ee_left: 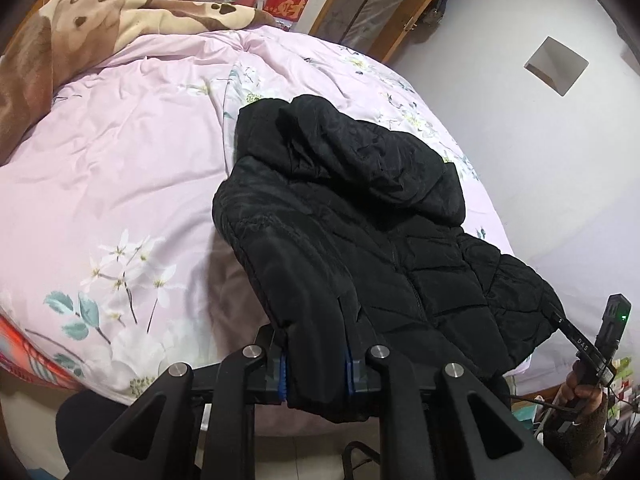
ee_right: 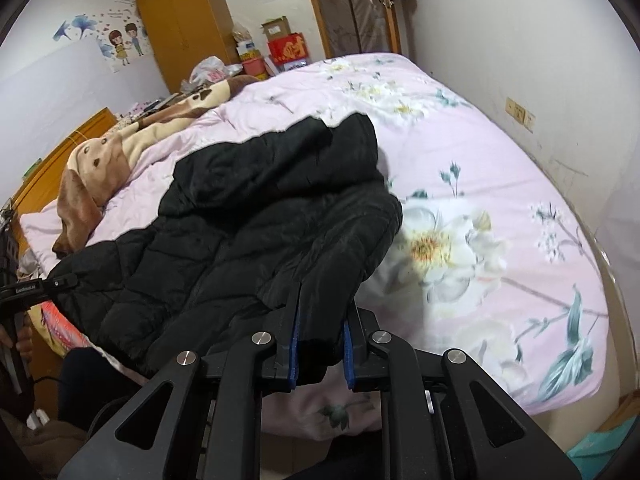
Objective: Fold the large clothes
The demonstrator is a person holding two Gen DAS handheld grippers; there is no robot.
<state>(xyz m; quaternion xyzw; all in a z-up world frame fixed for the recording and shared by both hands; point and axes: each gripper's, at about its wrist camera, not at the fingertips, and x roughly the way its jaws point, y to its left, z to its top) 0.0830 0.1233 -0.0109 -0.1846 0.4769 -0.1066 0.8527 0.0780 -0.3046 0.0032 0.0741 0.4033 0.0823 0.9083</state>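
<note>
A black hooded puffer jacket point(ee_left: 360, 208) lies on the pink floral bed, its hood toward the far side. My left gripper point(ee_left: 316, 368) is shut on a fold of the jacket's left edge near the bed's front edge. My right gripper point(ee_right: 320, 356) is shut on the jacket point(ee_right: 260, 220) at its right edge. The right gripper also shows in the left wrist view point(ee_left: 560, 322), clamped on the jacket's corner. The left gripper shows in the right wrist view point(ee_right: 66, 282), touching the other corner.
The pink floral duvet point(ee_left: 120, 152) covers the bed. A brown and cream dog-print blanket point(ee_left: 80, 24) lies at the head. Boxes and bags point(ee_right: 280, 48) and a wooden wardrobe point(ee_right: 184, 20) stand behind. A white wall point(ee_right: 560, 80) runs along the bed's right side.
</note>
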